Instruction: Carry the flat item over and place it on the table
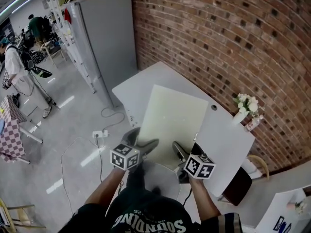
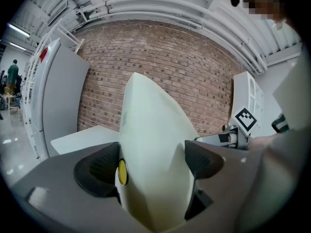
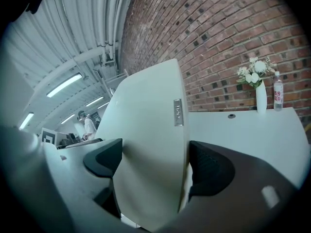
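A pale cream flat board [image 1: 172,123] hangs in the air over the near part of a white table [image 1: 228,144]. My left gripper [image 1: 141,146] is shut on the board's near left edge, and my right gripper [image 1: 182,152] is shut on its near right edge. In the left gripper view the board [image 2: 150,149] fills the gap between the dark pads [image 2: 97,169]. From the right gripper view the board [image 3: 150,144] shows a small metal tag [image 3: 178,112], and the white table [image 3: 243,125] lies beyond it.
A brick wall [image 1: 218,38] runs behind the table. A white vase of flowers [image 1: 245,108] and a bottle [image 1: 251,124] stand at the table's far right edge. A grey cabinet [image 1: 104,38] stands at the left. Cables and a power strip [image 1: 99,134] lie on the floor. A person [image 1: 17,72] stands far left.
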Demonstrator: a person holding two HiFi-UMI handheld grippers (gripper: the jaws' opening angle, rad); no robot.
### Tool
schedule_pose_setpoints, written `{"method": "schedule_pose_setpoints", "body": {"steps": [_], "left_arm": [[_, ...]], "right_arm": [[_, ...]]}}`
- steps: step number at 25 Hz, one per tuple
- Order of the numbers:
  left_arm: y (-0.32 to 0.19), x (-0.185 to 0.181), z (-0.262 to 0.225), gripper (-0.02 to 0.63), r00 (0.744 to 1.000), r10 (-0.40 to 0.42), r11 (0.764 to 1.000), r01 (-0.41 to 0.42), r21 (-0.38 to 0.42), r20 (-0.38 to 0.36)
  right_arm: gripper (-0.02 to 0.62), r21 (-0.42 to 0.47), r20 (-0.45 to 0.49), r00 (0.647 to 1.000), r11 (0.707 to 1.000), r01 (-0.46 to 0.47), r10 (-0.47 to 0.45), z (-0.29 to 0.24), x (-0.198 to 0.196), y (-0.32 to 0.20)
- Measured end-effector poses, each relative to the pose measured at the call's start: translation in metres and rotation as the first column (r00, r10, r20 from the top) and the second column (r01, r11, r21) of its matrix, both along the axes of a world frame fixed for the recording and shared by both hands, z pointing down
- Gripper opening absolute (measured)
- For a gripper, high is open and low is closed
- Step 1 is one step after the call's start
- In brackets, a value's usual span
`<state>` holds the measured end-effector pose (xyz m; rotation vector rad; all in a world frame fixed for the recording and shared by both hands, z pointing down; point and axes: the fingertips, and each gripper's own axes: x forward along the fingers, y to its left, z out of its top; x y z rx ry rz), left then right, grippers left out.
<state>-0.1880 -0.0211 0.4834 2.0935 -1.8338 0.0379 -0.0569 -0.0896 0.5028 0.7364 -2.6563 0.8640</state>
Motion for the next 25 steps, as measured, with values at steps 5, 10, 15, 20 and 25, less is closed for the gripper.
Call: {"method": "schedule_pose_setpoints", "body": {"steps": [5,10,15,20,25], "left_arm": [[-0.031,-0.016,0.002,0.433,0.999,0.045,0.999,-0.045,0.005,-0.005],[-0.065,-0.037,0.004,0.433,0.996,0.091,0.996,-0.091,0.002,-0.014],[-0.105,-0.059,0.008,0.433,0.989,0.143,0.990,-0.143,-0.001,-0.031],[-0.147,-0.083,0.018,0.433,0.979,0.196,0.980,-0.197,-0.015,-0.047],[-0.187,-0.104,0.026,0.431,0.965,0.254,0.966,-0.257,-0.028,-0.069]], "right_arm": [[0.426,0.007,-0.006,0.999,0.999,-0.044,0.044,0.001,-0.013,-0.025],[0.426,0.003,-0.018,0.996,0.996,-0.091,0.091,0.004,-0.031,-0.052],[0.426,0.002,-0.035,0.989,0.990,-0.140,0.140,0.005,-0.049,-0.085],[0.425,-0.012,-0.055,0.980,0.981,-0.194,0.193,0.014,-0.070,-0.118],[0.425,-0.024,-0.080,0.964,0.967,-0.255,0.252,0.019,-0.089,-0.149]]}}
